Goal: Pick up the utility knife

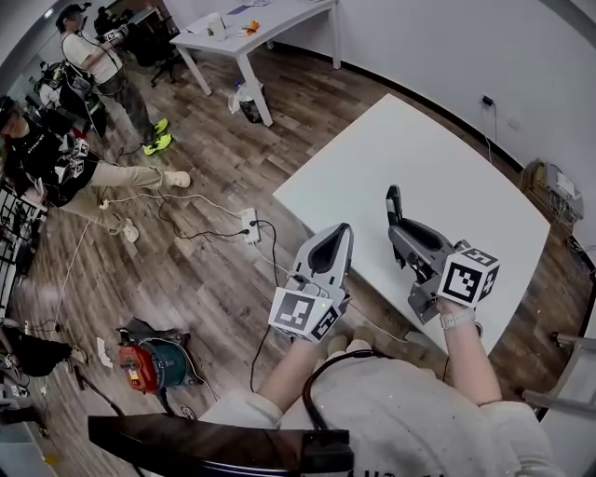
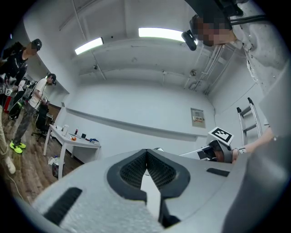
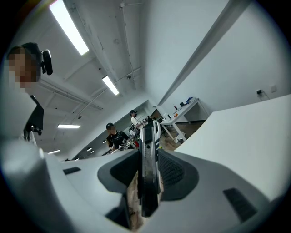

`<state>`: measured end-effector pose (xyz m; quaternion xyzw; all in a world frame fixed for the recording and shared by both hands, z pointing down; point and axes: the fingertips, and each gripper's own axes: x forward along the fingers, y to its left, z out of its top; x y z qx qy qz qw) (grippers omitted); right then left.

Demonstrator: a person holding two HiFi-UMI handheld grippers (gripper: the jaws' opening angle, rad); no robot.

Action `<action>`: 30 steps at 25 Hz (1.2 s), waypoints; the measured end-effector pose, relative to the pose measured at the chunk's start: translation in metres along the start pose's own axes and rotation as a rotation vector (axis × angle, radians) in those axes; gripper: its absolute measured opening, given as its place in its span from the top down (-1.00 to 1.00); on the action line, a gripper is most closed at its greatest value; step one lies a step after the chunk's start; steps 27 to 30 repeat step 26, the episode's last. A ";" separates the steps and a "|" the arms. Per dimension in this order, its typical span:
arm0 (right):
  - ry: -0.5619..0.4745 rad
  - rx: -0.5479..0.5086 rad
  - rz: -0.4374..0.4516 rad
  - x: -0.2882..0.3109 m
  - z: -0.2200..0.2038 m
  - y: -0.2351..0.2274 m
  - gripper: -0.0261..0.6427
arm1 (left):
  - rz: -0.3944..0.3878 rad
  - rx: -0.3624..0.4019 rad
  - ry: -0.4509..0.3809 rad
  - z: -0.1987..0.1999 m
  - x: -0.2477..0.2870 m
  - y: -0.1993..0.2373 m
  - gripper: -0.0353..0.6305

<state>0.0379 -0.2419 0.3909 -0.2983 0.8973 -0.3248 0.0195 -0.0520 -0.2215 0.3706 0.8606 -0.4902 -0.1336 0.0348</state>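
The utility knife [image 1: 393, 201] is a dark, slim handle that sticks up out of my right gripper [image 1: 400, 235] above the white table [image 1: 372, 158]. In the right gripper view the knife [image 3: 148, 136] stands on edge between the two dark pads, and the right gripper [image 3: 148, 160] is shut on it. My left gripper [image 1: 341, 233] hovers over the table's near-left edge, shut, with nothing between its pads. The left gripper view shows its tips [image 2: 146, 153] meeting, and the right gripper's marker cube [image 2: 221, 134] off to the right.
The table [image 3: 254, 136] is bare white. On the wooden floor to the left lie cables and a power strip [image 1: 250, 224] and a red machine [image 1: 147, 365]. People [image 1: 91, 58] stand at far left near a second white desk [image 1: 251, 26].
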 end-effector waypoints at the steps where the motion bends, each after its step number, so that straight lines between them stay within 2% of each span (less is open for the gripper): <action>1: -0.004 0.005 0.003 0.000 0.000 0.000 0.52 | -0.003 0.000 0.001 0.000 0.000 0.000 0.88; 18: 0.002 -0.004 -0.061 -0.009 -0.009 -0.010 0.52 | -0.045 -0.025 0.031 -0.008 0.008 -0.007 0.88; 30: 0.007 0.007 -0.070 -0.018 -0.010 -0.016 0.52 | -0.053 -0.038 0.045 -0.016 0.015 -0.014 0.88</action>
